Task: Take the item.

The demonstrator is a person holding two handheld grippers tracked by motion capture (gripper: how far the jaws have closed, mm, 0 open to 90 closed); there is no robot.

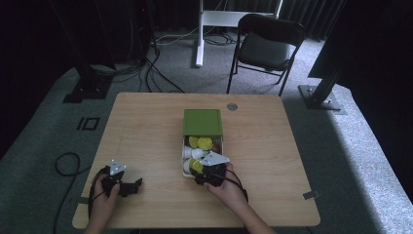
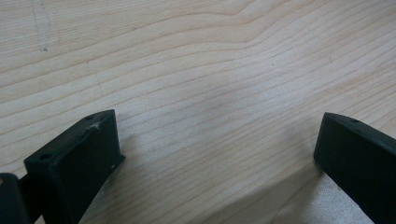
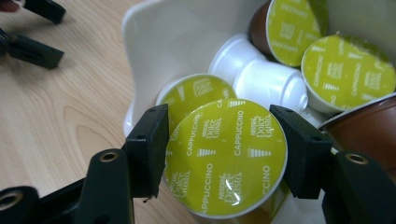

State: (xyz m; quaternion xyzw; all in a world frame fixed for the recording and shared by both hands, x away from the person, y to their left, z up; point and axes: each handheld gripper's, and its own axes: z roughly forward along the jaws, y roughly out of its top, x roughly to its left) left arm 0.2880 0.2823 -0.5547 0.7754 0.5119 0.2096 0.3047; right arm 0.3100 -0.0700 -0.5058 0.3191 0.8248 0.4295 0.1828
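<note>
Right tongs around one capsule

White rectangular box of coffee capsules, near table centre, long axis running away from the person. Green lid covers the far half; near half open.

Contents: several capsules with lime-green foil tops printed "Dolce Gusto CAPPUCCINO", bodies white or brown, lying at mixed angles. One white capsule lies on its side, foil facing away.

Held capsule: green foil disc faces the right gripper view's camera, tilted, at the box's near end above another green-topped capsule. Right gripper jaws touch its rim on both sides. Its body colour cannot be told.
</note>
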